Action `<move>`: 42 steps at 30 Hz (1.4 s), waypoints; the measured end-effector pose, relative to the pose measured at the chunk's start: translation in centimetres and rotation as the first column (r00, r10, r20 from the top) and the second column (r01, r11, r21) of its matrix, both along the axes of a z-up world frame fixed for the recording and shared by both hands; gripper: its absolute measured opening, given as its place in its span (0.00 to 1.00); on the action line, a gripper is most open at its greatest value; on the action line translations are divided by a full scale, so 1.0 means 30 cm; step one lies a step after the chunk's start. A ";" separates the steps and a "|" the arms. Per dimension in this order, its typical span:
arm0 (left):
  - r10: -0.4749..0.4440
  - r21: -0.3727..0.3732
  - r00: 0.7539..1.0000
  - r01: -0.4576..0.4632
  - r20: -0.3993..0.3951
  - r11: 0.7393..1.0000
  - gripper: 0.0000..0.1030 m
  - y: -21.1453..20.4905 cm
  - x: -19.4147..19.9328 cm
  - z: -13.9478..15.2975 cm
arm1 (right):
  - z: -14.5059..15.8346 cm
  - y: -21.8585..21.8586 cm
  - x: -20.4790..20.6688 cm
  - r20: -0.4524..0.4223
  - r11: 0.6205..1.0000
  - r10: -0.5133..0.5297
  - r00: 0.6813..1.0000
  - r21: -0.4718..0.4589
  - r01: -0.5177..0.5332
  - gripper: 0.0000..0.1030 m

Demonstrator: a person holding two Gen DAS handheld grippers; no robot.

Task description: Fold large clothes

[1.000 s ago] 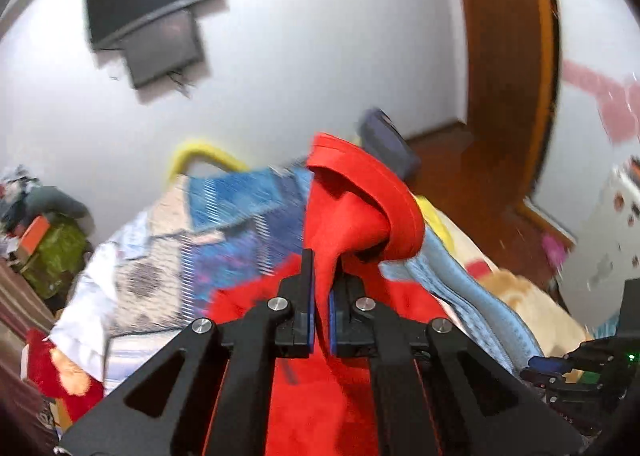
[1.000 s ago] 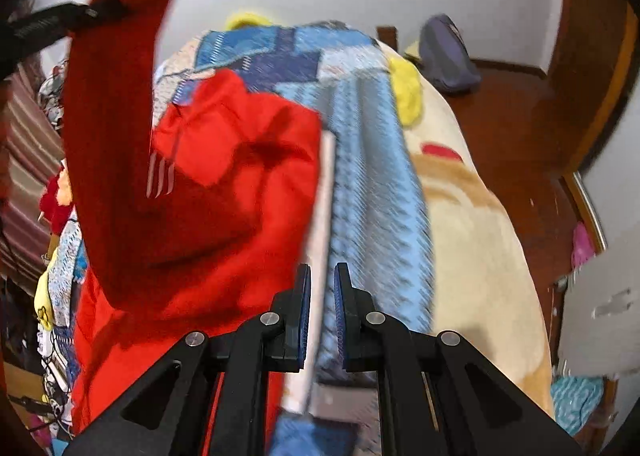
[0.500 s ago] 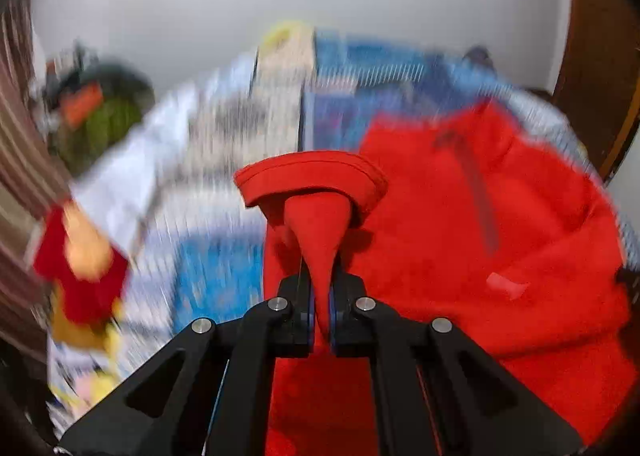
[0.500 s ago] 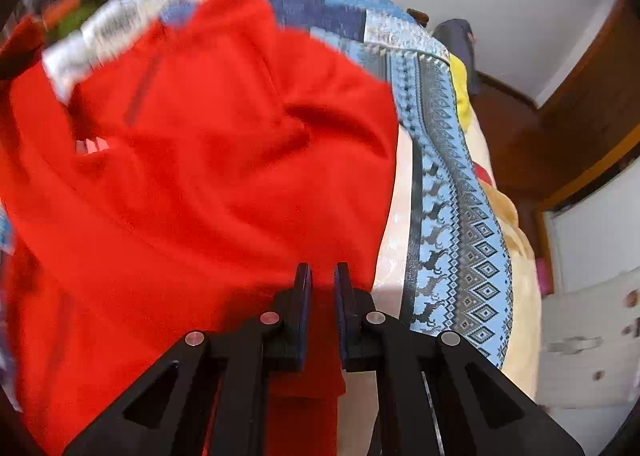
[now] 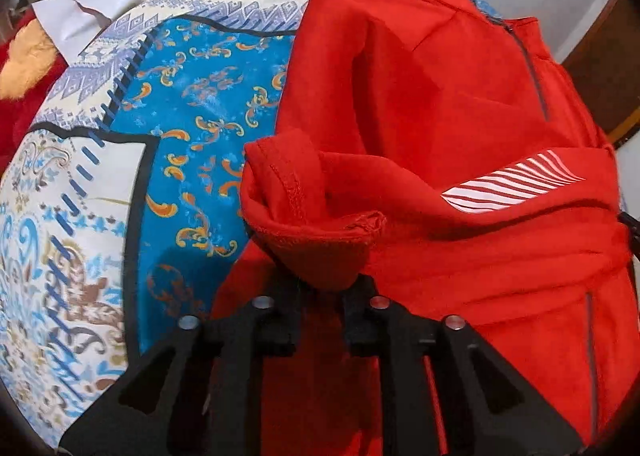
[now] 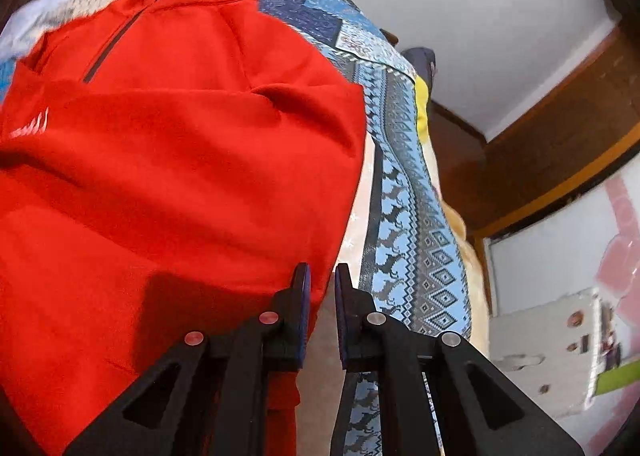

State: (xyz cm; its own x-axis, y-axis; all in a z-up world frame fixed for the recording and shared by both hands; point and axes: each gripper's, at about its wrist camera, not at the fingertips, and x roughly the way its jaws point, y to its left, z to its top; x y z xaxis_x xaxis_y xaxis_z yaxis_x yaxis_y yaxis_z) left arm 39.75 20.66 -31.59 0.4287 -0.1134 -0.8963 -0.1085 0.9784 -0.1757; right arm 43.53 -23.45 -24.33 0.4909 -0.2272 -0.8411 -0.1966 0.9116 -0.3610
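A red fleece pullover (image 5: 460, 104) was spread over a patterned blue-and-cream bedspread (image 5: 192, 104), its half-zip collar toward the far side and a white striped logo (image 5: 516, 182) showing on a folded-over part. In the left wrist view, a cuffed sleeve end (image 5: 316, 232) was bunched directly at the left gripper (image 5: 322, 292). The jaws had just been opening; the fabric was still lodged between them, draped over the tips, and whether the pads still pressed on it could not be told.

In the right wrist view, the right gripper (image 6: 322, 280) was positioned at the pullover's right edge, where red cloth met the bedspread. Its jaws were drawn together to a narrow gap, and nothing was seen gripped between the tips; the pullover's edge lay just beside and beneath the left-hand finger (image 6: 302, 296). A white wall (image 6: 460, 8) and a brown wooden door (image 6: 560, 144) were visible beyond the bed.
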 end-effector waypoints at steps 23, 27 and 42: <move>0.037 0.401 0.999 -0.024 -0.024 0.916 0.67 -0.049 0.118 -0.028 | 0.016 0.002 0.132 -0.020 0.982 0.073 0.997 0.176 -0.068 0.07; 0.033 0.412 0.999 -0.023 -0.018 0.911 0.67 -0.042 0.105 -0.034 | -0.009 -0.001 0.099 0.065 0.997 0.078 0.995 -0.030 -0.076 0.09; 0.003 0.332 0.996 -0.031 0.085 0.943 0.67 -0.059 0.101 0.247 | 0.206 -0.184 0.102 0.101 0.940 -0.003 0.995 0.340 -0.032 0.85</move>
